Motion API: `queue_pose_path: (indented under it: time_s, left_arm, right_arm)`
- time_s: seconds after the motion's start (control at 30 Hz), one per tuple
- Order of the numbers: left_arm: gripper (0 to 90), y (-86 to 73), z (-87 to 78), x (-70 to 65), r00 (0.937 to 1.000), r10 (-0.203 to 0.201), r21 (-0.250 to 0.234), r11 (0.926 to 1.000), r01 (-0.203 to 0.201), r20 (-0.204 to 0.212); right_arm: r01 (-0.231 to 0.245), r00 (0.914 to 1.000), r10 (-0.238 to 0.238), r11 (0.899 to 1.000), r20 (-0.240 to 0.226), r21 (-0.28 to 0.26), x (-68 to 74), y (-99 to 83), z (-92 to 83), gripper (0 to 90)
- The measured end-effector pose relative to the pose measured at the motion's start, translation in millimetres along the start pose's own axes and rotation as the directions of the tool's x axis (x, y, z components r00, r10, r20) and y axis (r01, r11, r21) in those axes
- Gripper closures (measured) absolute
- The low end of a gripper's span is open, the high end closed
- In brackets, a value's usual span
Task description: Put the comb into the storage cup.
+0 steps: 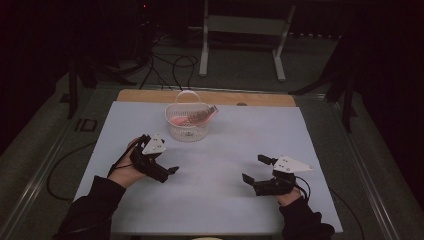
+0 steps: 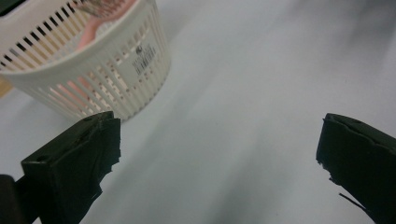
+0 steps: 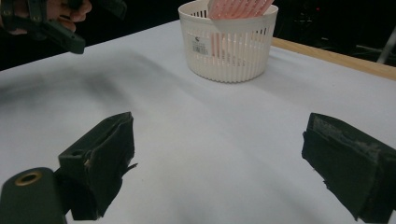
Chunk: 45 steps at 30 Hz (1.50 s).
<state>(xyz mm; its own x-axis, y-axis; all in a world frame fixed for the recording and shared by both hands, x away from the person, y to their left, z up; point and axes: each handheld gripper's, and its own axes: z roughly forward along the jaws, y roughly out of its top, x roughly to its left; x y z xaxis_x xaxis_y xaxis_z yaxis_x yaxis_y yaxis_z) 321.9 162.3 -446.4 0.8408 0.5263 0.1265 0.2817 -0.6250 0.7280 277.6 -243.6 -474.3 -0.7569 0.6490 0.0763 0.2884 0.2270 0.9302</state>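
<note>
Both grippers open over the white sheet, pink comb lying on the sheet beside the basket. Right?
Not quite. The pink comb sits inside the white basket, not beside it; the right gripper view shows it sticking up over the rim. The rest holds: left gripper and right gripper are both open over the white sheet.

Black sleeves, 2 black claws, grey plates

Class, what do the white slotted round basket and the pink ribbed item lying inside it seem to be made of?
White slotted round basket: probably moulded plastic, matt, judging by its thin even ribs and printed label. Pink ribbed item: likely plastic too, with smooth, evenly spaced teeth; its exact kind stays unclear.
</note>
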Motion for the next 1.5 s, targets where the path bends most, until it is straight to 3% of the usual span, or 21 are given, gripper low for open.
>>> queue_pose_path:
  time_s: [0.2,0.5,0.77,1.07,1.5]
  left_arm:
    - [0.0,-10.8,0.2,-5.0,0.9999,-0.006,0.013,0.9999,0.006,0.015]
    - [0.0,-40.2,-0.9,-11.3,0.9970,-0.071,0.010,0.9974,0.071,0.031]
    - [0.0,-66.1,-5.6,-14.2,0.9902,-0.134,0.016,0.9910,0.133,0.041]
    - [0.0,-84.0,-14.5,-17.5,0.9857,-0.167,0.019,0.9859,0.166,0.025]
    - [0.0,-107.1,-33.8,-18.4,0.9709,-0.239,0.002,0.9709,0.239,0.013]
  right_arm:
    - [0.004,1.0000,-0.004,1.000,0.001,0.000,-0.3,-0.5,0.1,9.0]
    - [0.001,0.9999,-0.001,1.000,-0.011,0.005,0.0,-0.8,-0.2,9.0]
    - [0.006,0.9999,-0.006,1.000,-0.015,0.007,0.3,-1.1,-0.2,9.0]
    - [0.006,0.9999,-0.006,1.000,-0.015,0.011,-0.2,-3.6,-2.1,9.0]
    - [0.009,0.9998,-0.008,0.999,-0.016,0.045,-7.2,-21.0,-10.8,9.0]
